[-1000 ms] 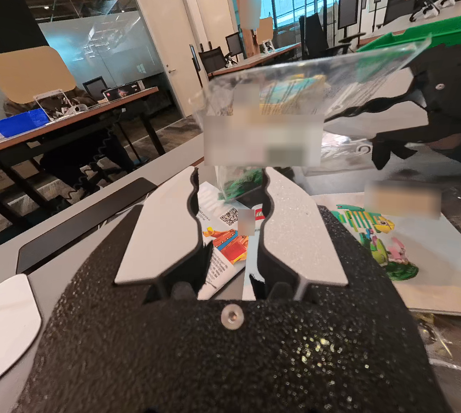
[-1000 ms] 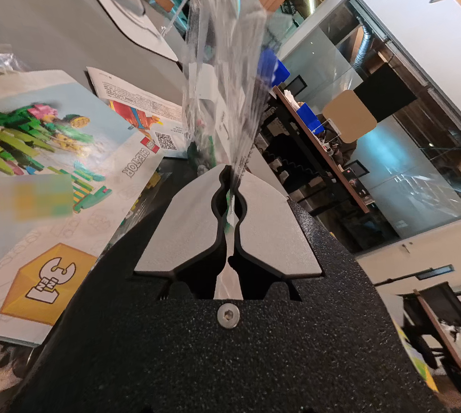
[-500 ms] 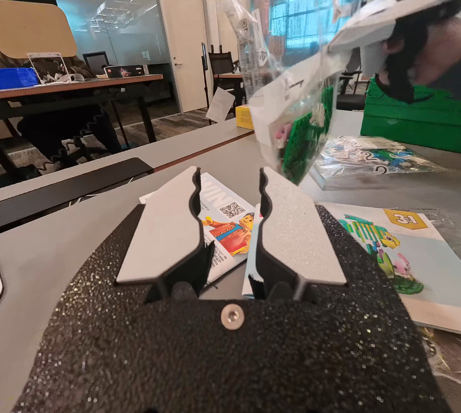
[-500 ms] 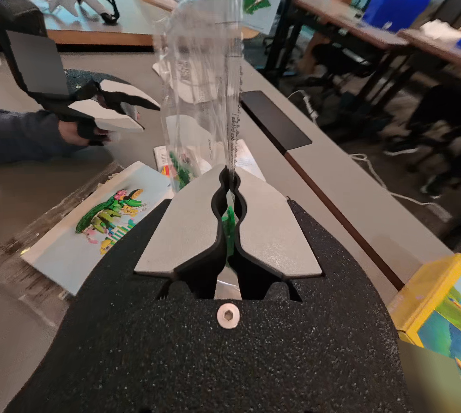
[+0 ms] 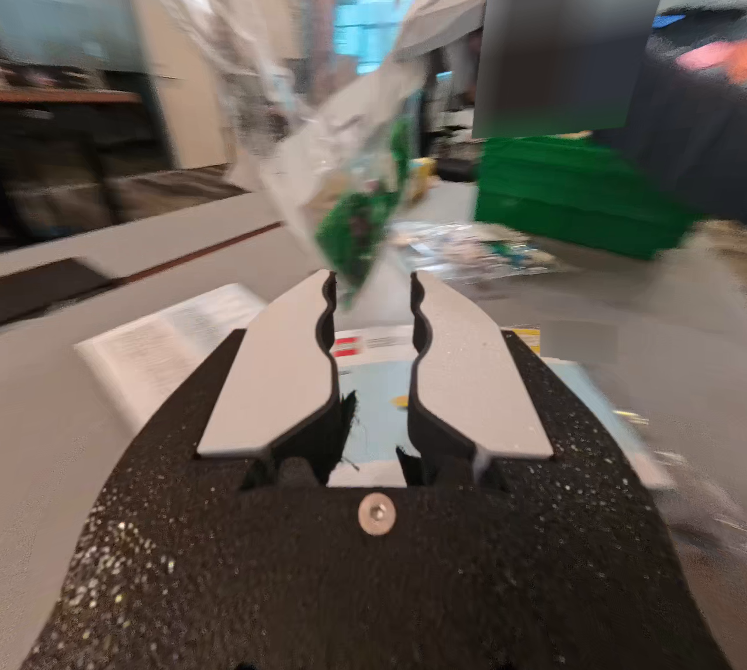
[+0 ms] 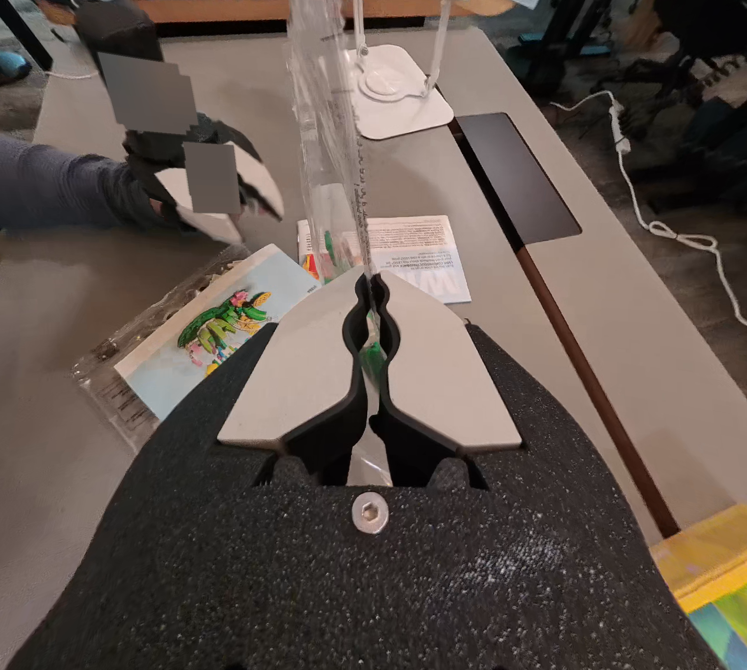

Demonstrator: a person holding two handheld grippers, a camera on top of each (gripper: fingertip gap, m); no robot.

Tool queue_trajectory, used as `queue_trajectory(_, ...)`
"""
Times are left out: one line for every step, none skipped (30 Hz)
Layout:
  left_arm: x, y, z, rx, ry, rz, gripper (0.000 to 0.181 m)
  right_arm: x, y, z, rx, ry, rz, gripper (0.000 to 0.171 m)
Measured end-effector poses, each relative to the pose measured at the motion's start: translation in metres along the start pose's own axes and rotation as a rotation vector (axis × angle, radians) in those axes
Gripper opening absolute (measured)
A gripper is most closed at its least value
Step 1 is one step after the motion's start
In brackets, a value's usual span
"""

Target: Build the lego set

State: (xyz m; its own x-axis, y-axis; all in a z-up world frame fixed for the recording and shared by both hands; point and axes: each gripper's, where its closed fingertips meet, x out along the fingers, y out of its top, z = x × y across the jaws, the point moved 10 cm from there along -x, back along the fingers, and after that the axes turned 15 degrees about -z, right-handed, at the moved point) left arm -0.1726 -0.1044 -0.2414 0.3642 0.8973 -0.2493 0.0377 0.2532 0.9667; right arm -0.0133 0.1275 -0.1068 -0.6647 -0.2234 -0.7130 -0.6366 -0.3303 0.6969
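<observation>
Right wrist view shows the clear bag of green lego pieces (image 6: 331,149) pinched by its edge between the pressed-together fingers of the right hand-held gripper (image 6: 371,278), the bag standing up in the air above the counter (image 6: 606,327). Under it lie the instruction booklet (image 6: 226,327) with its green model picture and a white leaflet (image 6: 416,250), both near the middle of the counter. The left hand-held gripper (image 6: 258,205), held by a dark-sleeved arm (image 6: 52,185), hovers apart from the bag on its left, fingers spread and holding nothing. In the left wrist view the left hand-held gripper (image 5: 372,278) points at the bag (image 5: 355,222), which hangs just beyond its tips, motion-blurred. A green crate (image 5: 566,197) stands toward the far right edge. Compared with half a second ago, the right hand-held gripper has tipped further down toward the counter, and the left one has swung rightward over the booklet.
</observation>
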Motion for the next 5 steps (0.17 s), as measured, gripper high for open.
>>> queue_trajectory(0.003,0.003,0.005,-0.04,-0.144,0.014,0.033,-0.001,0.004,-0.003,-0.027,-0.012,0.001,0.0)
queue_trajectory(0.007,0.005,0.011,-0.098,-0.303,0.026,0.032,-0.002,0.007,-0.006,-0.059,-0.027,0.008,0.0)
queue_trajectory(0.01,0.006,0.016,-0.171,-0.471,0.039,0.033,-0.004,0.011,-0.01,-0.103,-0.042,0.026,0.0)
queue_trajectory(0.014,0.007,0.021,-0.26,-0.665,0.062,0.04,-0.006,0.016,-0.015,-0.152,-0.058,0.052,0.0)
queue_trajectory(0.017,0.007,0.023,-0.37,-0.856,0.099,0.05,-0.008,0.02,-0.021,-0.202,-0.075,0.082,0.0)
